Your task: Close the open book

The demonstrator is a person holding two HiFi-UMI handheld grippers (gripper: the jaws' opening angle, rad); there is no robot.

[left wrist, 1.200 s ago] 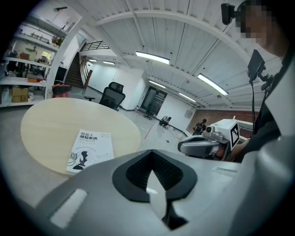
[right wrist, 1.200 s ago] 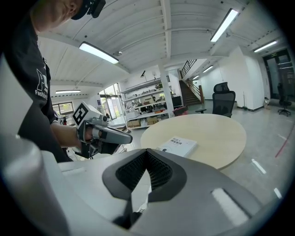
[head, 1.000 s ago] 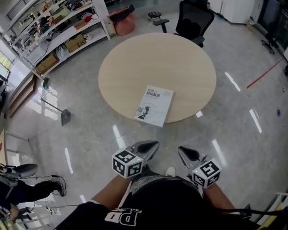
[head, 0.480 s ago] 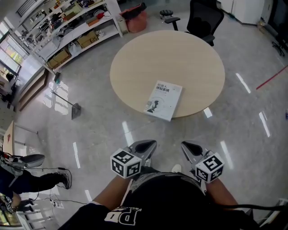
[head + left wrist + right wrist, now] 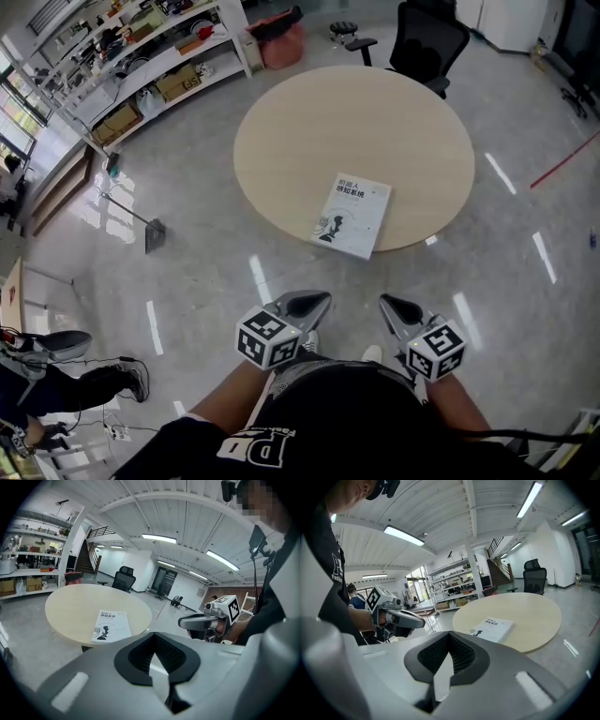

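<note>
A white book [image 5: 354, 216] lies flat with its cover up near the front edge of the round beige table [image 5: 356, 112]. It also shows in the left gripper view as the book [image 5: 111, 626] and in the right gripper view as the book [image 5: 492, 628]. My left gripper [image 5: 319, 300] and right gripper [image 5: 389, 302] hang side by side over the floor, well short of the table, both pointing toward it. Each is shut with nothing in it. The right gripper [image 5: 201, 620] shows beside my left one, and the left gripper [image 5: 415, 620] beside my right.
A black office chair [image 5: 427, 37] stands behind the table. Shelves with boxes [image 5: 141, 56] and a red bin [image 5: 277, 42] line the back left. A long-handled floor tool [image 5: 150, 230] lies on the shiny floor at left. A seated person's legs [image 5: 56, 384] are at the bottom left.
The table and book have drifted to the right in the head view as the person shifted. Both grippers keep their places low in the picture, still shut and empty.
</note>
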